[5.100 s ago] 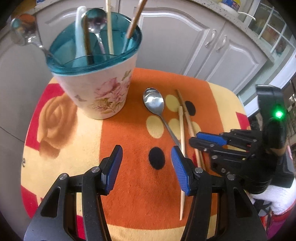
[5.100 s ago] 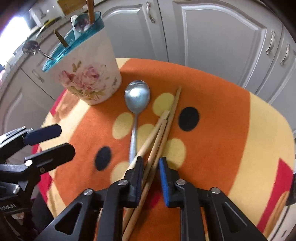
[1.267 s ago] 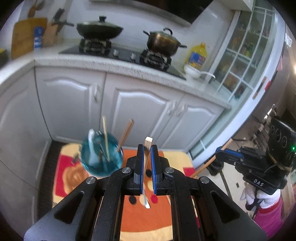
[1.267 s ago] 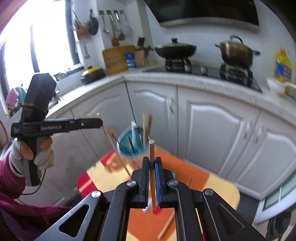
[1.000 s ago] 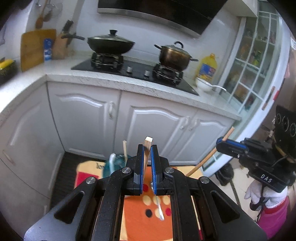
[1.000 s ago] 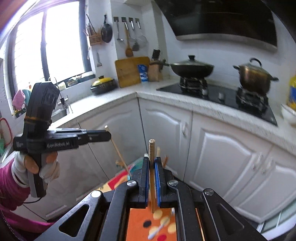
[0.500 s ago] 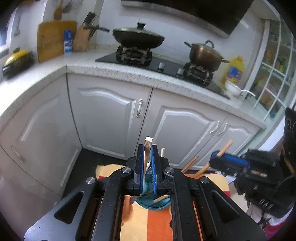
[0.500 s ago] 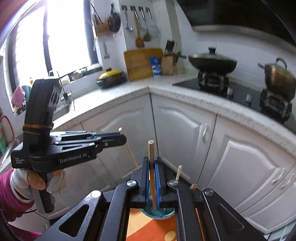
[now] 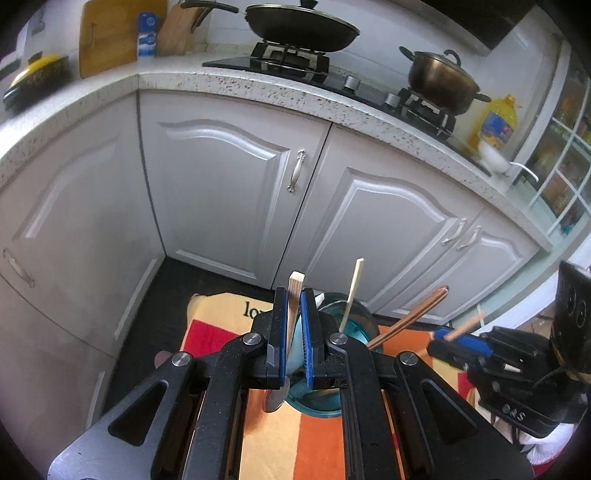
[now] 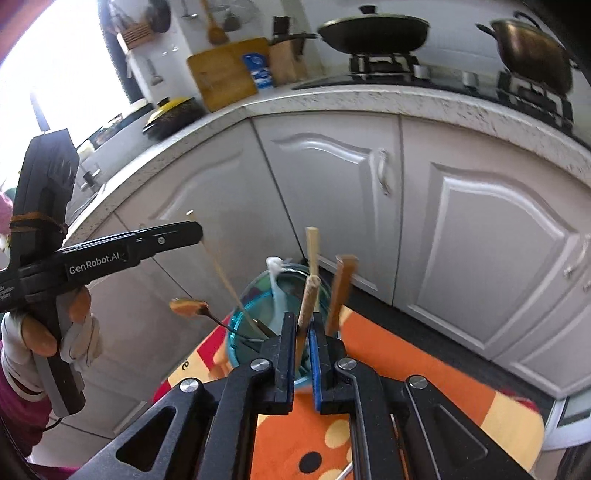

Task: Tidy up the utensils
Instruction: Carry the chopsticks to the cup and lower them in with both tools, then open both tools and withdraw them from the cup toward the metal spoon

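Note:
My left gripper (image 9: 294, 317) is shut on a pale wooden chopstick (image 9: 294, 295), held upright right above the teal-rimmed utensil cup (image 9: 354, 321). My right gripper (image 10: 303, 332) is shut on a brown chopstick (image 10: 307, 299), also upright just over the cup (image 10: 258, 306). In the right wrist view the left gripper (image 10: 192, 232) holds its chopstick (image 10: 225, 284) slanting down into the cup. The cup holds a white spoon (image 10: 275, 284), a metal spoon (image 10: 190, 307) and more chopsticks (image 10: 341, 288). In the left wrist view the right gripper (image 9: 448, 338) is at the right.
The cup stands on an orange, yellow and red cloth (image 10: 369, 369) on a small stool. White cabinet doors (image 9: 229, 192) stand close behind. The counter above carries a wok (image 9: 301, 26) and a pot (image 9: 441, 79). A spoon handle (image 10: 345, 474) lies on the cloth.
Both grippers took chopsticks off the cloth, lifted them high, then came down and closer to the cup. The left chopstick's tip now reaches into the cup.

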A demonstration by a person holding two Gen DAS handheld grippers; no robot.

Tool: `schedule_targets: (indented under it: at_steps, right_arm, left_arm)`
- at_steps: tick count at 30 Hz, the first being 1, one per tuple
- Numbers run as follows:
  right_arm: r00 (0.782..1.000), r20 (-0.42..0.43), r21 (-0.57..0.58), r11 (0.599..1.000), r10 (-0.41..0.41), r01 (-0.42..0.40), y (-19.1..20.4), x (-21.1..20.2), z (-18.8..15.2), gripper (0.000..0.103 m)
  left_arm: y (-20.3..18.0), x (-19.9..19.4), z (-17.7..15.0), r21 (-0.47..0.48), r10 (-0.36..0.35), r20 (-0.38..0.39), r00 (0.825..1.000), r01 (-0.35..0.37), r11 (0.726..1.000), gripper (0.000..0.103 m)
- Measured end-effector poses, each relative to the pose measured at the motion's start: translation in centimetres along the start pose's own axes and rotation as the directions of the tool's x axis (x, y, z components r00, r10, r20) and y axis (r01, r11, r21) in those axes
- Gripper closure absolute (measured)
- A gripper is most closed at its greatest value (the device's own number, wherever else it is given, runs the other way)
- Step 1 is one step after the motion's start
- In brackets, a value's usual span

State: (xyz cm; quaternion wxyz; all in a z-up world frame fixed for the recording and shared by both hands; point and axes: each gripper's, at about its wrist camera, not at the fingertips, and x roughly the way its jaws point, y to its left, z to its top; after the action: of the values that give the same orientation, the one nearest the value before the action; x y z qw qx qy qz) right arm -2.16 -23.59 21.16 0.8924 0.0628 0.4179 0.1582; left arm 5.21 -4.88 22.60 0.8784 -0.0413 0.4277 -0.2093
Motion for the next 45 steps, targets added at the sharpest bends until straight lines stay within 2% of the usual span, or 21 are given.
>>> schedule_targets:
  at_steps: [1, 2, 4, 5, 14, 28, 40, 45]
  right_arm:
    - [1.000, 0.000, 0.008, 1.000, 0.001, -0.001, -0.3, -0.2, -0.2, 0.072]
    - [1.000, 0.002, 0.018, 1.000, 0.003, -0.003, -0.6, -0.5, -0.5, 0.068]
    - [1.000, 0.001, 0.030, 1.000, 0.007, -0.007, -1.0, -1.0, -0.9, 0.067]
    - [1.000, 0.001, 0.034, 0.999, 0.007, -0.007, -1.2, -1.3, -1.2, 0.067]
    - [1.000, 0.001, 0.043, 0.999, -0.001, 0.001, -1.4, -3.7, -3.8, 0.067]
    - [0.998, 0.006, 0.045, 0.997, -0.063, 0.063, -0.9, -6.0, -7.6, 0.067]
    - [0.995, -0.015, 0.077, 0.992, -0.101, 0.102, -1.9, -7.3, -10.7, 0.064]
    - [0.993, -0.038, 0.121, 0.986, -0.110, 0.114, -3.7, -7.0, -12.3, 0.063]
  left_arm:
    - [0.0, -0.1, 0.0, -0.004, -0.003, -0.001, 1.000, 0.003, 1.000, 0.093]
    - [0.0, -0.2, 0.0, -0.007, -0.005, -0.001, 1.000, 0.005, 1.000, 0.084]
    - [0.1, -0.7, 0.1, -0.020, -0.010, 0.006, 1.000, 0.010, 1.000, 0.067]
    - [0.1, -0.9, 0.1, -0.024, -0.015, 0.011, 1.000, 0.015, 1.000, 0.064]
    - [-1.3, -4.4, -0.4, 0.004, -0.034, 0.058, 0.998, 0.034, 0.999, 0.060]
    - [-6.7, -7.8, -4.6, 0.158, -0.010, 0.133, 0.991, -0.011, 0.987, 0.060]
    - [-10.2, -7.1, -8.3, 0.227, -0.043, 0.093, 0.995, 0.021, 0.974, 0.060]
    - [-11.2, -6.1, -9.5, 0.247, -0.053, 0.063, 0.997, 0.036, 0.968, 0.060]
